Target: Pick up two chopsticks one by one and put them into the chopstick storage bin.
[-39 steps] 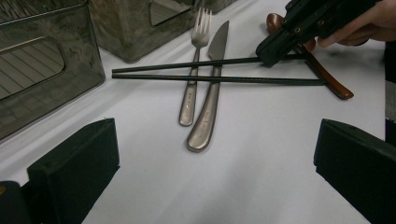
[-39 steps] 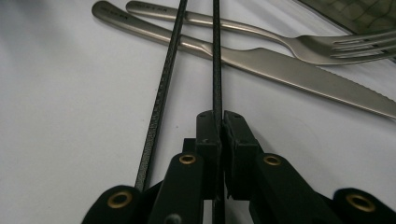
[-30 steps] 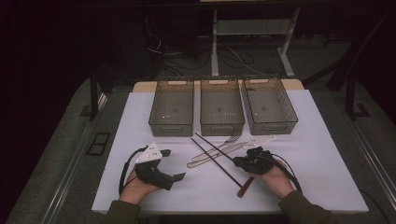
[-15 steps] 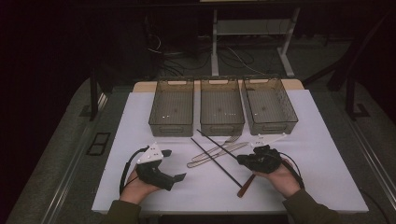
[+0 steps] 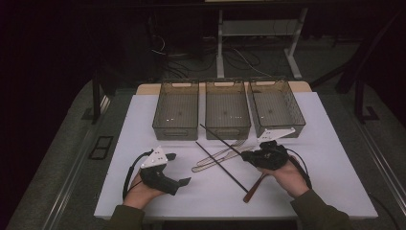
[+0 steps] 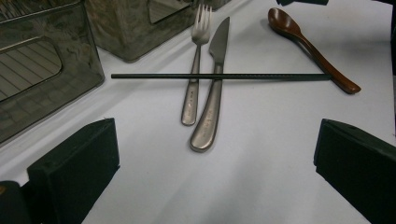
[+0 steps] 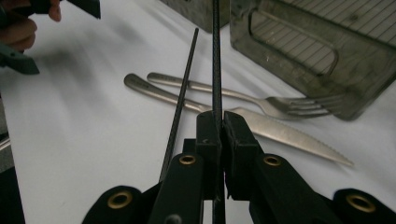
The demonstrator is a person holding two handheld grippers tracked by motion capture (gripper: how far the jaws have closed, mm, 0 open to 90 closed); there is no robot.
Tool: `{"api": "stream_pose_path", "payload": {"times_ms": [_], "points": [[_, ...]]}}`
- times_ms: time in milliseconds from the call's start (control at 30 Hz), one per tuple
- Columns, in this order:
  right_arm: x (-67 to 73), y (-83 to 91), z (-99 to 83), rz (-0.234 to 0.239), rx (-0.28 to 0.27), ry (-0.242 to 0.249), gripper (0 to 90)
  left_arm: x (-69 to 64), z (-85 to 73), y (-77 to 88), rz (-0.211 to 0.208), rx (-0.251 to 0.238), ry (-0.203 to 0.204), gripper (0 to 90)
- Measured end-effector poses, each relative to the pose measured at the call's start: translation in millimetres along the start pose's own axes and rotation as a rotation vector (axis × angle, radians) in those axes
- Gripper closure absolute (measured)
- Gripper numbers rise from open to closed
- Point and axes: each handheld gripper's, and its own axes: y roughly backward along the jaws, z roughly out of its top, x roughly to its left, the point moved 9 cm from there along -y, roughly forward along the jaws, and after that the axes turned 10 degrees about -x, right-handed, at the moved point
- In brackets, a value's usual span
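My right gripper (image 5: 248, 154) (image 7: 217, 120) is shut on a black chopstick (image 5: 221, 139) (image 7: 216, 56), held a little above the white table and pointing toward the bins. A second black chopstick (image 5: 222, 167) (image 6: 219, 76) (image 7: 181, 93) lies on the table across a steel fork (image 5: 225, 149) (image 6: 192, 88) (image 7: 261, 99) and a steel knife (image 5: 213, 164) (image 6: 212, 100) (image 7: 285, 133). A brown wooden spoon (image 5: 253, 186) (image 6: 308, 44) lies by the right hand. At the front left, my left gripper (image 5: 178, 168) (image 6: 217, 144) rests open, jaws wide apart with nothing between them.
Three clear smoky bins stand in a row at the back: left (image 5: 175, 125), middle (image 5: 227, 127), right (image 5: 280, 125). The white table sheet (image 5: 330, 167) has bare room at both sides. Dark floor, cables and a table frame lie beyond.
The right hand has risen slightly and shifted toward the bins with the chopstick in its jaws. The left hand and the other cutlery have stayed where they were.
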Motion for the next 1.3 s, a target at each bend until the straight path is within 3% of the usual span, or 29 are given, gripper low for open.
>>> {"api": "stream_pose_path", "payload": {"times_ms": [600, 1200, 1300], "points": [[-6.4, -20.2, 42.2, -0.011, -0.015, 0.003, 84.5, 0.2, 1.2, -1.9, -0.002, -0.008, 0.002, 0.0], [-12.3, -58.3, 83.8, -0.035, -0.009, -0.007, 84.5, -1.2, 1.5, -4.1, 0.001, -0.007, -0.001, 0.0], [-12.7, -69.3, 92.5, -0.041, -0.001, -0.030, 84.5, -0.8, 1.6, -3.7, 0.000, -0.007, -0.002, 0.0]]}}
